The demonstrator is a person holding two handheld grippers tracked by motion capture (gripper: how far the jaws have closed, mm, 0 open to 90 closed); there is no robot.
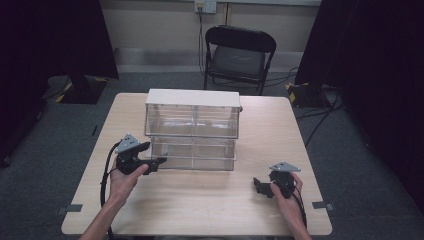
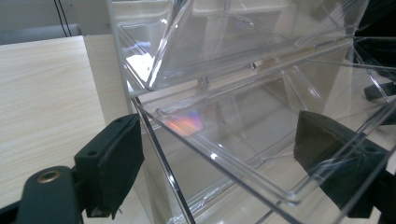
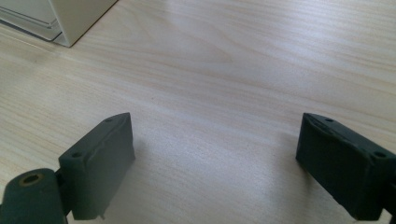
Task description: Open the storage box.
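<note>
Hands are working at a pale wooden table (image 1: 200, 200), with a clear plastic drawer cabinet (image 1: 192, 130) serving as the landmark at its middle. The cabinet is standing upright under a white top, its long axis running side to side across the table and its transparent drawer fronts facing the person.

At the cabinet's lower left corner, the left gripper (image 1: 152, 164) is reaching in from the person's side, its black jaws pointing toward the bottom drawer. In the left gripper view, the left gripper (image 2: 219, 163) is standing with its jaws apart, one black pad outside the cabinet's left wall and the other seen through the clear plastic of the tilted lower drawer (image 2: 224, 154), whose front edge is crossing between them. Whether the pads are pressing on that plastic cannot be told.

Well to the right of the cabinet and nearer the person, the right gripper (image 1: 260, 187) is hovering low over bare wood, apart from the drawers. In the right gripper view, the right gripper (image 3: 215, 158) is showing its jaws spread wide with nothing between them, and the cabinet's white corner (image 3: 70, 18) is sitting far off.
</note>
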